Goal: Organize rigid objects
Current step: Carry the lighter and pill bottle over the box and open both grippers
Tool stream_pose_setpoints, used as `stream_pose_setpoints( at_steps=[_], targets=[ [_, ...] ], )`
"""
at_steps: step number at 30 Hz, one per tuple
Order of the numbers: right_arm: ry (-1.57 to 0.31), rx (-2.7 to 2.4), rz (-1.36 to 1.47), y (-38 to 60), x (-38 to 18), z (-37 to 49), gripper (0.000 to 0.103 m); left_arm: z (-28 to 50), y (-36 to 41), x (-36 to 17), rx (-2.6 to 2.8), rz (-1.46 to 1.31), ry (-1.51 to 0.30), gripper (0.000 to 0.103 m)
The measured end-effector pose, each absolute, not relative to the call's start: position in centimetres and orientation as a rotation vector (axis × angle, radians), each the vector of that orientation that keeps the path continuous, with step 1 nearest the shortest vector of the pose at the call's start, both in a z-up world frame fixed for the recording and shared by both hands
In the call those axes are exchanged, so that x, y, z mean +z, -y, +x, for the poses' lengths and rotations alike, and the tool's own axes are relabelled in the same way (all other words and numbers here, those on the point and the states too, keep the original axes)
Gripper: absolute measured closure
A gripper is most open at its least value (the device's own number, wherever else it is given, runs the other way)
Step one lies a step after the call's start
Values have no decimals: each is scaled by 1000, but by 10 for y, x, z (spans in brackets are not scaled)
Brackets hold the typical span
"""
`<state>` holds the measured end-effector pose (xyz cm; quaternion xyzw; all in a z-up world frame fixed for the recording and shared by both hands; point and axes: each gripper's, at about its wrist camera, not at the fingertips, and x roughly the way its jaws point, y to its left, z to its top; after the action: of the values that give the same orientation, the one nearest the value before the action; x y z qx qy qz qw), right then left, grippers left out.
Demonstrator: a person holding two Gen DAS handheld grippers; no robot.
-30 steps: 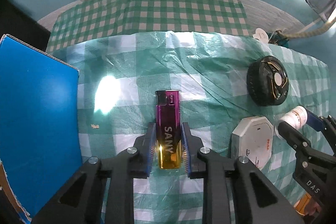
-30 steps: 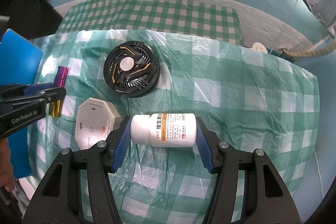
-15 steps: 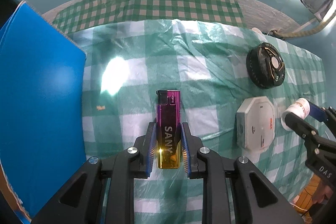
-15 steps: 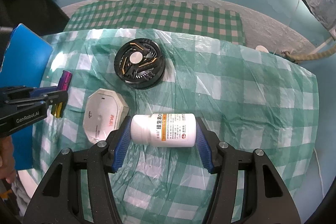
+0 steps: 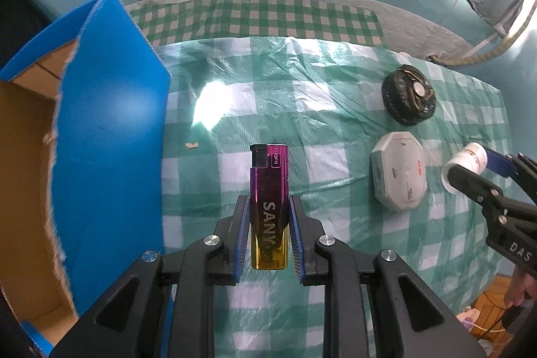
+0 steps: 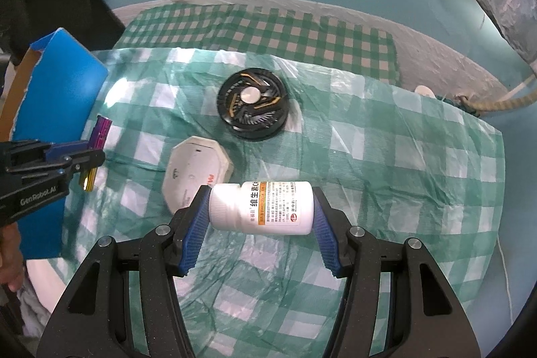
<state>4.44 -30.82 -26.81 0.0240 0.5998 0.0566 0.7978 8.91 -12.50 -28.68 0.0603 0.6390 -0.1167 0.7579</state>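
Note:
My left gripper [image 5: 269, 213] is shut on a purple-and-gold lighter [image 5: 269, 190] and holds it above the checked tablecloth, right of an open blue cardboard box [image 5: 110, 130]. My right gripper [image 6: 260, 207] is shut on a white pill bottle [image 6: 265, 207], held sideways above the cloth. The lighter [image 6: 97, 140] and the left gripper [image 6: 72, 156] show at the left of the right wrist view. The bottle [image 5: 468, 158] and the right gripper [image 5: 483, 170] show at the right of the left wrist view.
A black round fan [image 6: 251, 104] and a white octagonal box [image 6: 196, 171] lie on the green checked plastic cloth [image 6: 402, 156]; both also show in the left wrist view, fan [image 5: 407, 99], box [image 5: 399, 175]. A rope [image 6: 503, 101] lies at the table's far right edge.
Both grippers have risen from the cloth with the lighter and the bottle. The blue box's open brown inside has come into the left wrist view.

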Motion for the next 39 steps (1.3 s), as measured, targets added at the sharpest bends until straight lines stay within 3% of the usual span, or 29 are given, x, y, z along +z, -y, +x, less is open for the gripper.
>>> stream_pose_setpoints(
  at_steps=[21,39],
  targets=[
    [-1216,277,-65,231,-204,51,45,68,81,-199,-269,84,-1241,80],
    [-1147,438,-131,144,-168,69,45,57,4,-166,-154,-6,-1192,80]
  ],
)
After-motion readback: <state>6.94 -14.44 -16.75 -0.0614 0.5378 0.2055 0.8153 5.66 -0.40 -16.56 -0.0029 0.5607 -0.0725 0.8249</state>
